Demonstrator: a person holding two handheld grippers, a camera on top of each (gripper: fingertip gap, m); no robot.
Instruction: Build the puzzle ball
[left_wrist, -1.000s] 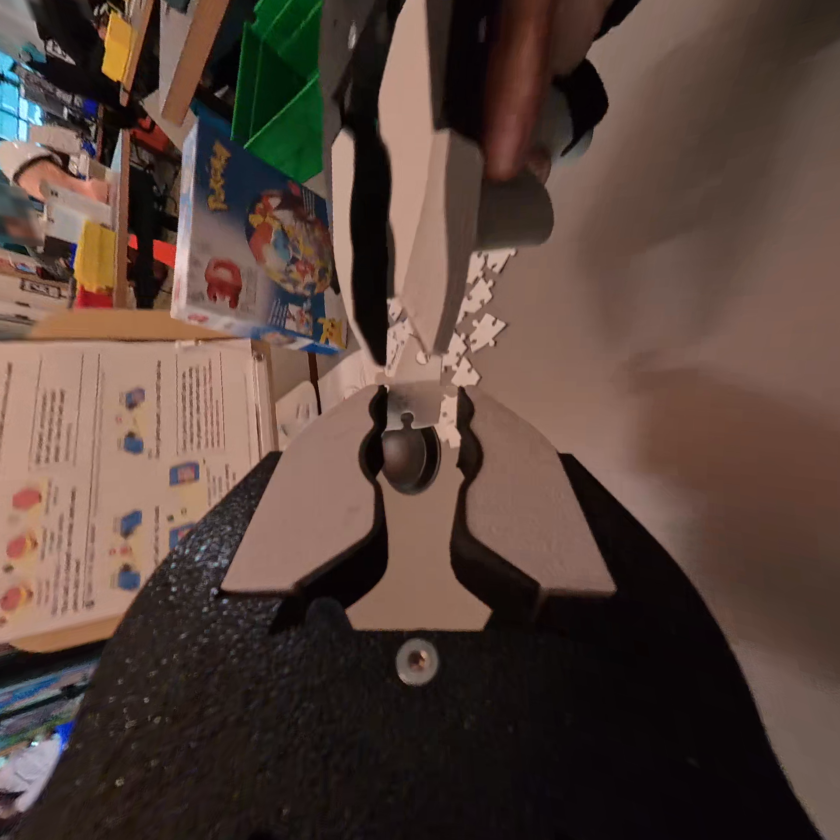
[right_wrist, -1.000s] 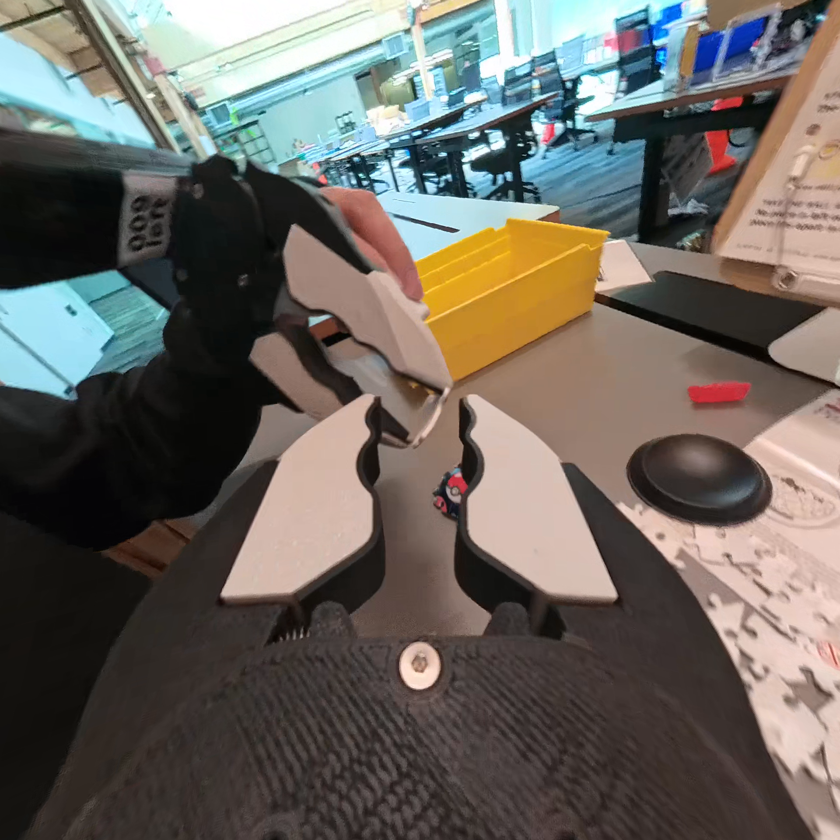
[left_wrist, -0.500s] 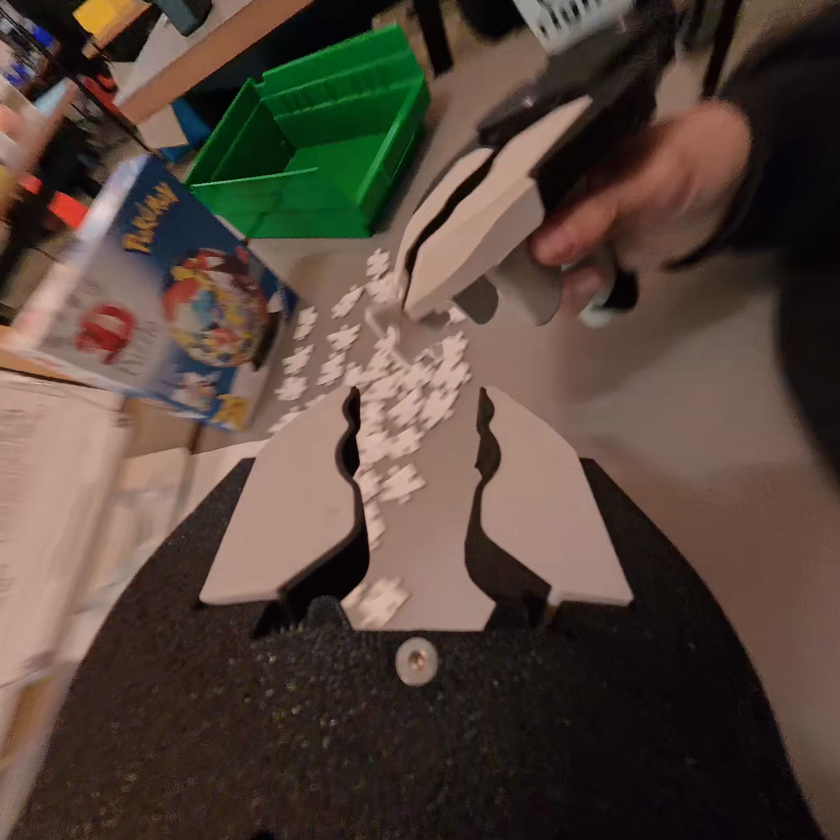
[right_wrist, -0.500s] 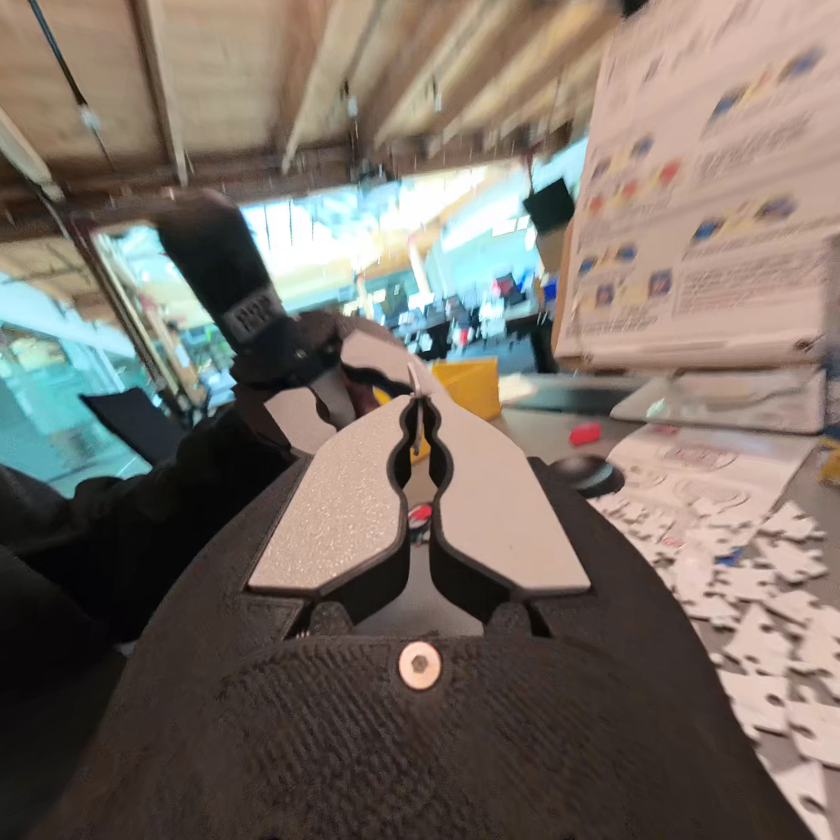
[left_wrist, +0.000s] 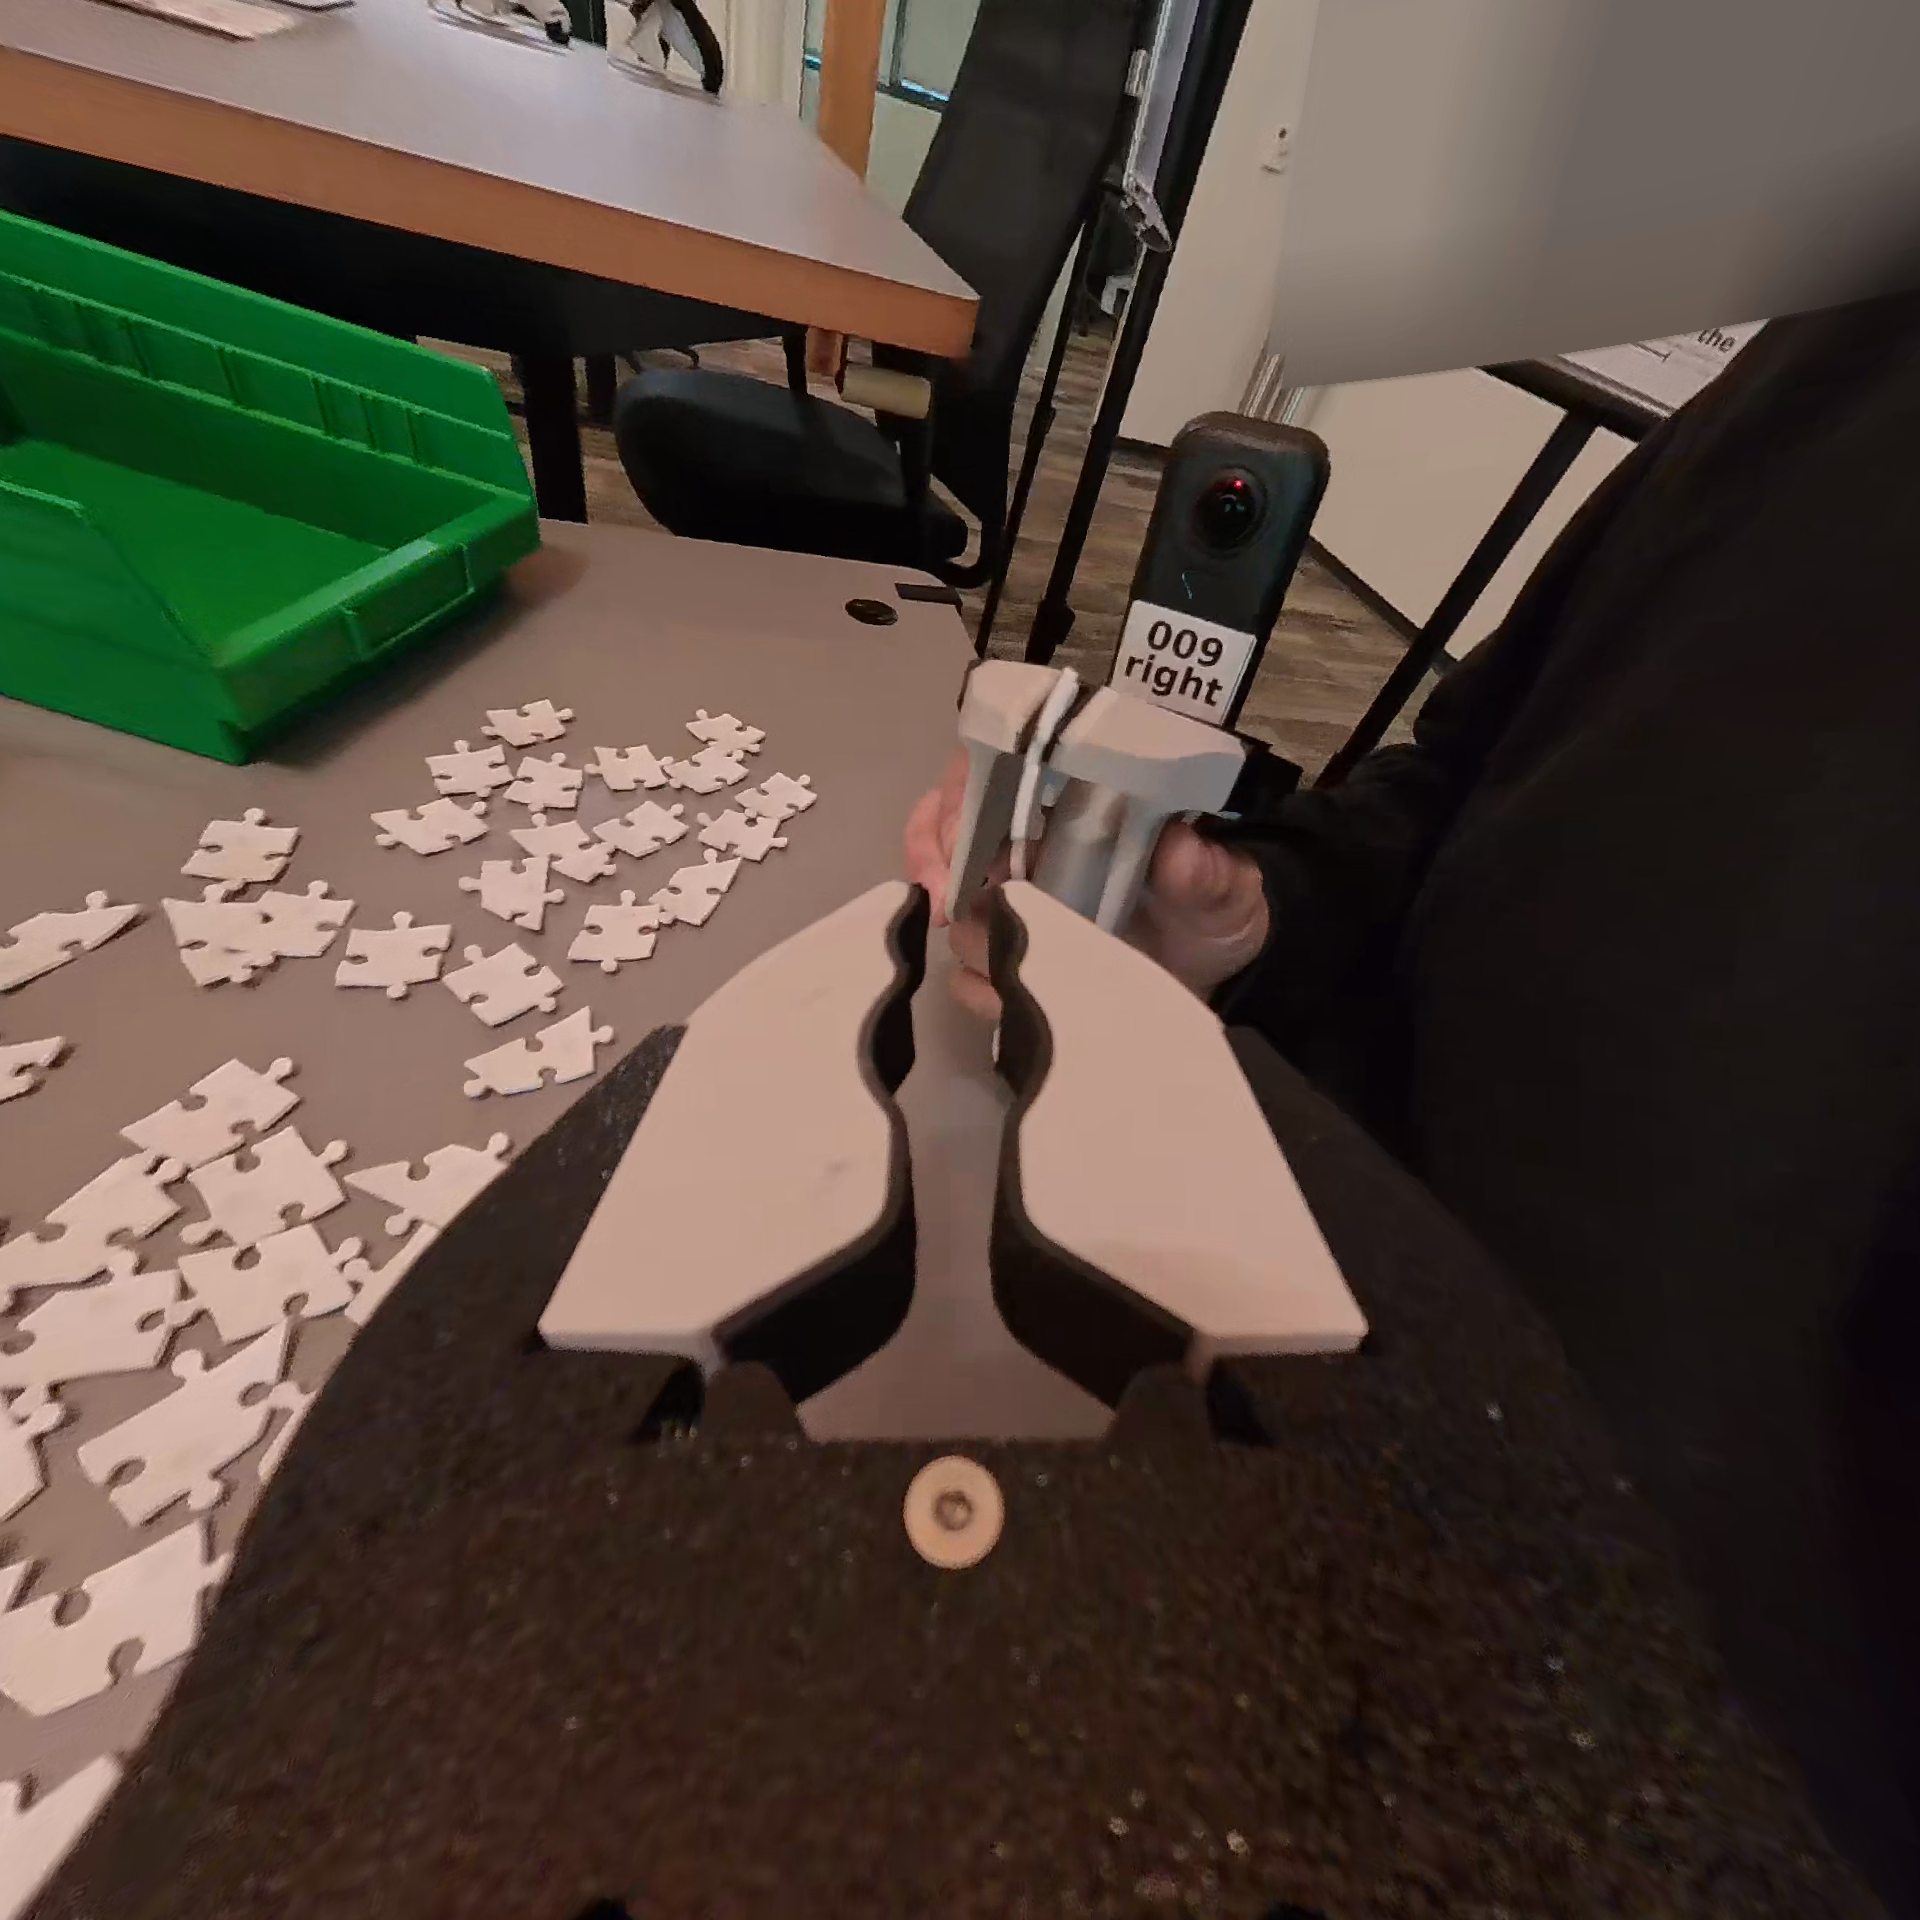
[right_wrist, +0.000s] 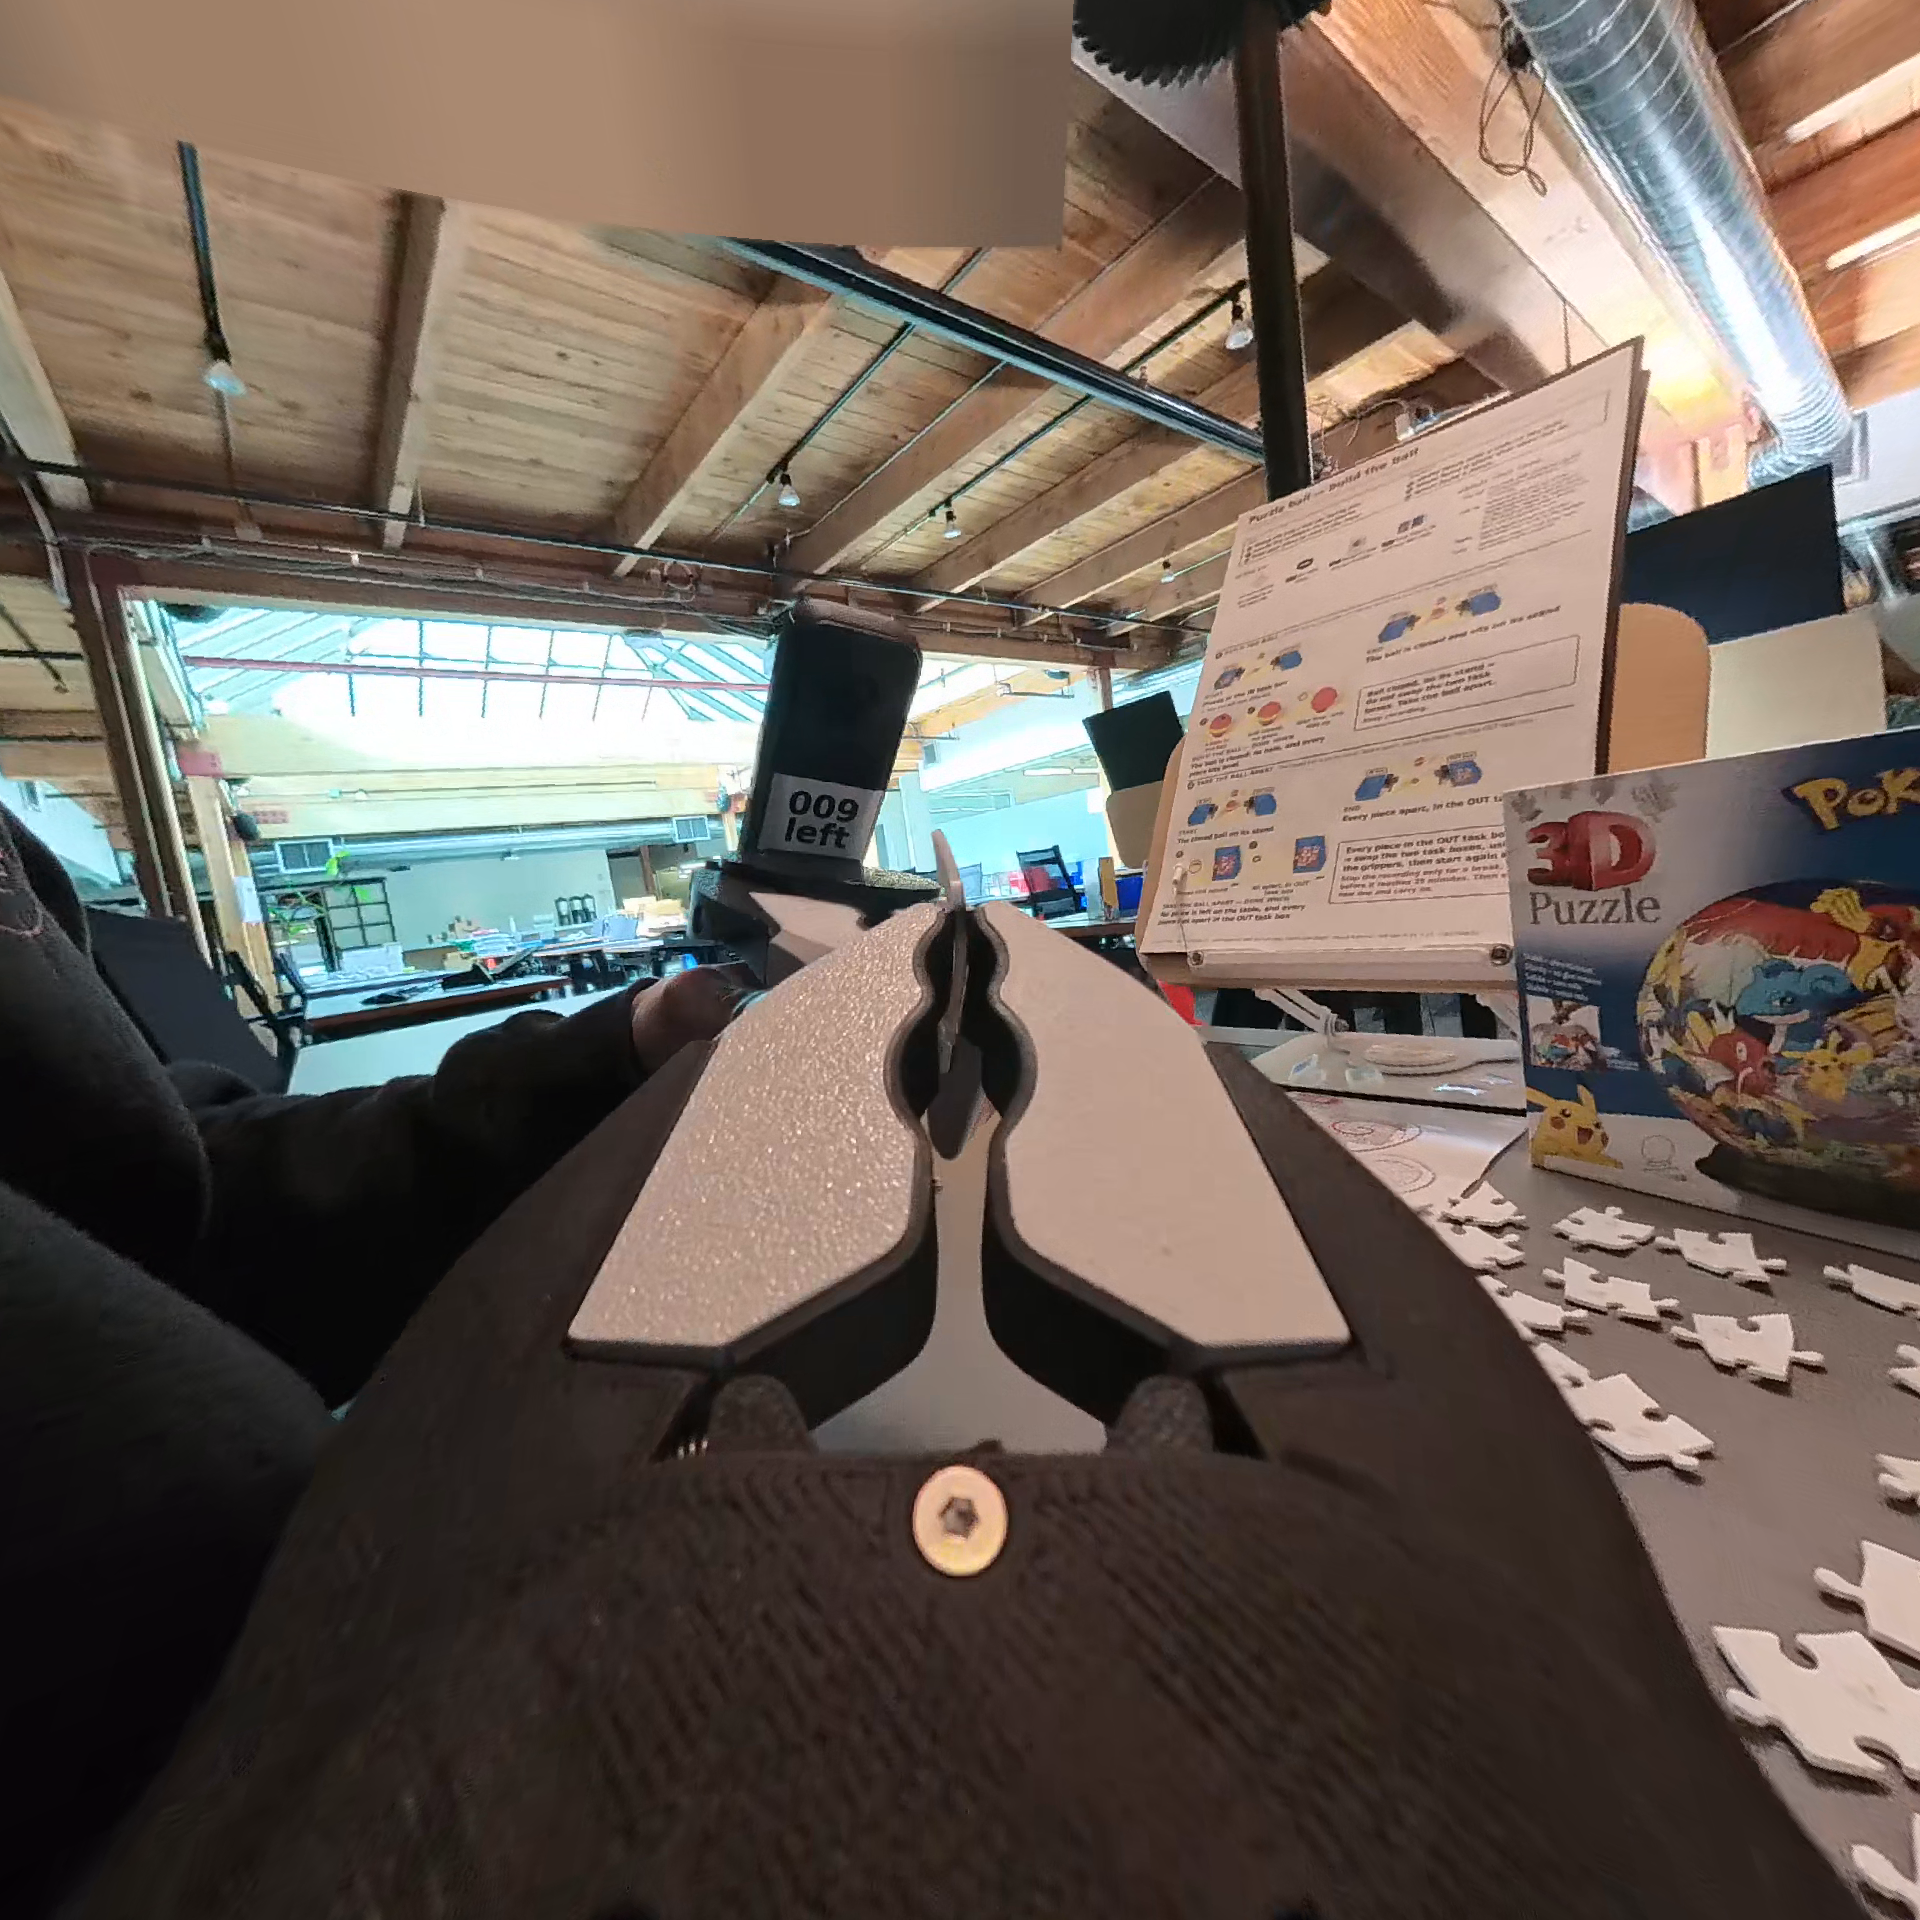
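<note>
Your right gripper (right_wrist: 961, 914) has its fingers (right_wrist: 800, 1122) pressed onto a single white puzzle piece (right_wrist: 951, 997), held edge-on in the narrow slot between them at the centre of the right wrist view; the piece's top pokes up just past the fingertips. In the left wrist view the same gripper (left_wrist: 1049, 717) stands at centre right, pointed toward the camera, with the piece (left_wrist: 1039, 769) showing as a thin white edge clamped between its two grey pads.

Your left gripper (left_wrist: 956, 904) holds nothing: its fingers (left_wrist: 769, 1132) stand apart with bare grey bench (left_wrist: 644, 623) showing through the gap, and their tips sit just below the right gripper and the hand (left_wrist: 1195, 914) gripping it.

The loose puzzle pieces (left_wrist: 582, 831) lie scattered face-down across the bench in the left half of that frame, with more along the lower left edge. A green bin (left_wrist: 208, 540) sits at the upper left. In the right wrist view the puzzle box (right_wrist: 1725, 997) stands at the right edge, behind more loose pieces (right_wrist: 1662, 1309), and an instruction sheet (right_wrist: 1392, 707) is propped up above and left of it.
</note>
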